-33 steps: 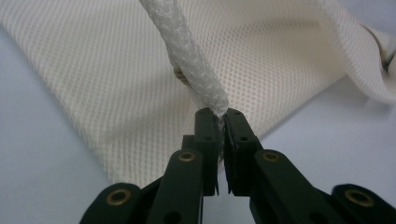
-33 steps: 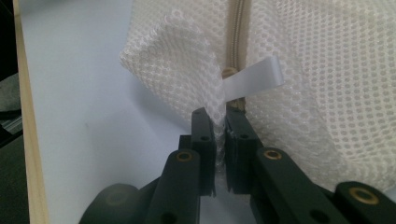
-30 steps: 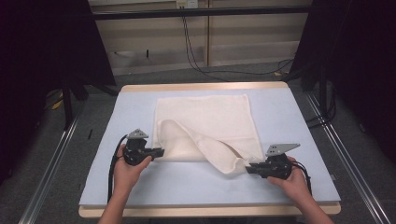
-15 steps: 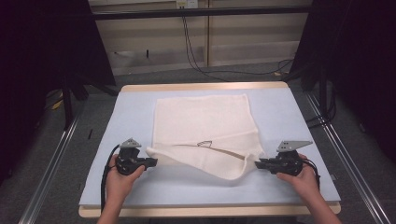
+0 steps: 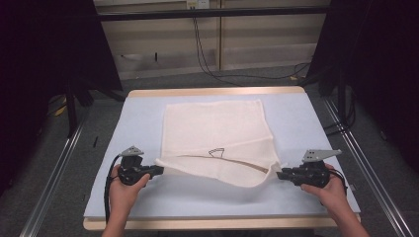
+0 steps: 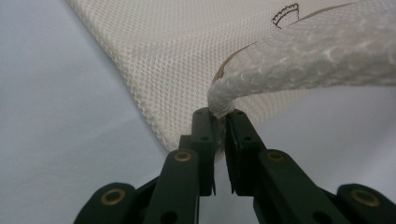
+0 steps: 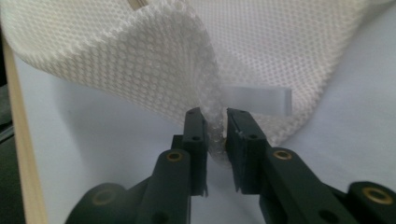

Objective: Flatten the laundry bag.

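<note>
Left tongs: clenched on a bunched near corner of the cream-white, honeycomb-mesh fabric cloth; in the high view the left tongs sit at the cloth's near left corner, held in the person's left hand

Right tongs: clamped on a gathered fold of the same cloth; in the high view the right tongs meet its near right corner, held in the right hand

Cloth: the cream-white cloth lies mid-bench, its far part flat; the near edge is lifted off the surface and spans between the two tongs, sagging in the middle; a small dark outline mark sits near the fold

Bench: pale blue-grey top with a light wooden rim; bare surface on both sides of the cloth

Surroundings: grey floor beyond, black cables trailing by the far wall
</note>
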`<state>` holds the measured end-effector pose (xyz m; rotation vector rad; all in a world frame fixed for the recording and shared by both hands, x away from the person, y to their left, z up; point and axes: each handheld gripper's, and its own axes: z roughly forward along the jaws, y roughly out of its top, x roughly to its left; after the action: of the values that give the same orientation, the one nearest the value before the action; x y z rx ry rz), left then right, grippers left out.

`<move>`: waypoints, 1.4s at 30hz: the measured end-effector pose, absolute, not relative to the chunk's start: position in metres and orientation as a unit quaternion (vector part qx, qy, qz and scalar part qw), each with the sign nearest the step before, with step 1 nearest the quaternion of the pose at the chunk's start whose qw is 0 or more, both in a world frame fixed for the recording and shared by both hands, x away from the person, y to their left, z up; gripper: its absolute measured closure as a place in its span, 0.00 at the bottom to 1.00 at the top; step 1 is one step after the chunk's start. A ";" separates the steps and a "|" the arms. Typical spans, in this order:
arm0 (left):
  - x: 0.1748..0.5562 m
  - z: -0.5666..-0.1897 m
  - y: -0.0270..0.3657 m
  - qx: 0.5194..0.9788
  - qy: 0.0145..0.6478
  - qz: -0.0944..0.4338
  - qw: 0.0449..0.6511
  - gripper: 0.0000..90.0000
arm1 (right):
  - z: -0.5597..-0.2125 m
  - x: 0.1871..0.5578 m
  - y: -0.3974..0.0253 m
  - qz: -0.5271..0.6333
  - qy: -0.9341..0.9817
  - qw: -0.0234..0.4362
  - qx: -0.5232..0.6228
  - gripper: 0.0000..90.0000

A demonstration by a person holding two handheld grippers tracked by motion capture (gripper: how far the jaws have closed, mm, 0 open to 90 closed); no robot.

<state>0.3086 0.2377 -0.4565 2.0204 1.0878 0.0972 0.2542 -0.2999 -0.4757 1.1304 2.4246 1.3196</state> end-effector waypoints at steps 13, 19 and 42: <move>0.308 -0.454 0.239 0.802 0.431 0.033 0.412 0.92 | -0.472 0.247 -0.325 0.447 0.793 0.088 0.404 0.71; 0.308 -0.455 0.240 0.803 0.432 0.031 0.409 0.92 | -0.472 0.247 -0.332 0.409 0.807 0.112 0.411 0.72; 0.303 -0.453 0.265 0.795 0.460 0.059 0.389 0.60 | -0.474 0.257 -0.318 0.432 0.764 0.115 0.466 0.55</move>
<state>0.3032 0.2653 -0.4529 2.0222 1.1707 0.1512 0.2571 -0.3184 -0.4737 1.3657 2.2375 1.2658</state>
